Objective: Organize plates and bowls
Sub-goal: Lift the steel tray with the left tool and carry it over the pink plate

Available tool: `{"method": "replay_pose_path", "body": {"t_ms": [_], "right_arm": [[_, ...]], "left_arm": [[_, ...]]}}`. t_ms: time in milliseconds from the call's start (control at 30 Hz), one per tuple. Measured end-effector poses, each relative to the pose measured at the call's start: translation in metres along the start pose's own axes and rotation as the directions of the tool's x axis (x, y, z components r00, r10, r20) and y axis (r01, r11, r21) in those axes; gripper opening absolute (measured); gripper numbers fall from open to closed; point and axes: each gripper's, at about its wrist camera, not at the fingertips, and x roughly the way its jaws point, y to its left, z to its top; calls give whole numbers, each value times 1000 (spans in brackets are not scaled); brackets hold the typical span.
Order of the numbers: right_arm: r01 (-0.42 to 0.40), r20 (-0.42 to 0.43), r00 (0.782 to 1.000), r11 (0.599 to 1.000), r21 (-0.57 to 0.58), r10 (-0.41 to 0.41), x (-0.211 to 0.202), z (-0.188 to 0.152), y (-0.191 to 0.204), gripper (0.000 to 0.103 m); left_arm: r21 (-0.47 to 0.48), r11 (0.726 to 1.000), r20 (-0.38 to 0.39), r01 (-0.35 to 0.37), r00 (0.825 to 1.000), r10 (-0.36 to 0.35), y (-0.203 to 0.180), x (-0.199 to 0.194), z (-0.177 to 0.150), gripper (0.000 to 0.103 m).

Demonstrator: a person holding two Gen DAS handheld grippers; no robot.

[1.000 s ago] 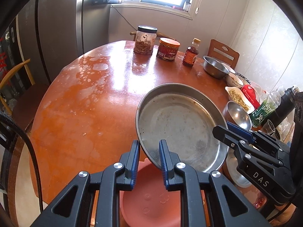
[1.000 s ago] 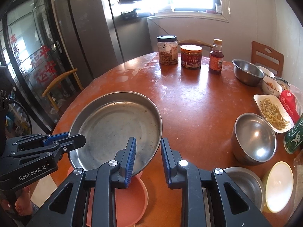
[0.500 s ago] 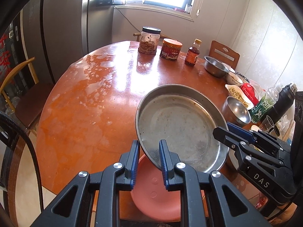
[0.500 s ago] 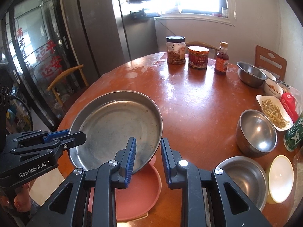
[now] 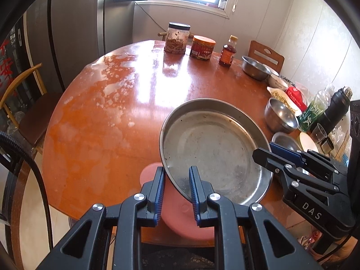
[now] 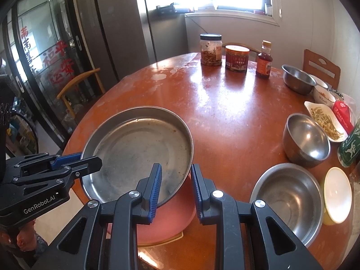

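Transport of the large steel pan (image 5: pixel 213 150) is judged to be the step in hand. The pan is held clear above the round table (image 5: pixel 108 103), tilted, over a pink plate (image 6: pixel 166 218) lying at the near table edge. The left gripper (image 5: pixel 176 191) is clamped on the pan's near-left rim; the right gripper (image 6: pixel 175 189) is clamped on its near-right rim. Beside the pan, toward the right, a wide steel bowl (image 6: pixel 285 202), a deeper steel bowl (image 6: pixel 306 141) and a white dish (image 6: pixel 337 198) are seen. Next, a level, matched descent by both hands is called for, so the pan can be seated on its stack; which stack is intended cannot be told.
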Motion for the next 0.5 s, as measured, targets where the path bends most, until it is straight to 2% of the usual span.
{"method": "replay_pose_path", "body": {"t_ms": [500], "right_arm": [[-4,-44,999,1000,-5,4,8,-20,4,27]], "left_arm": [[7,1000,-35,-11,999,11,2,10,-18,21]]}}
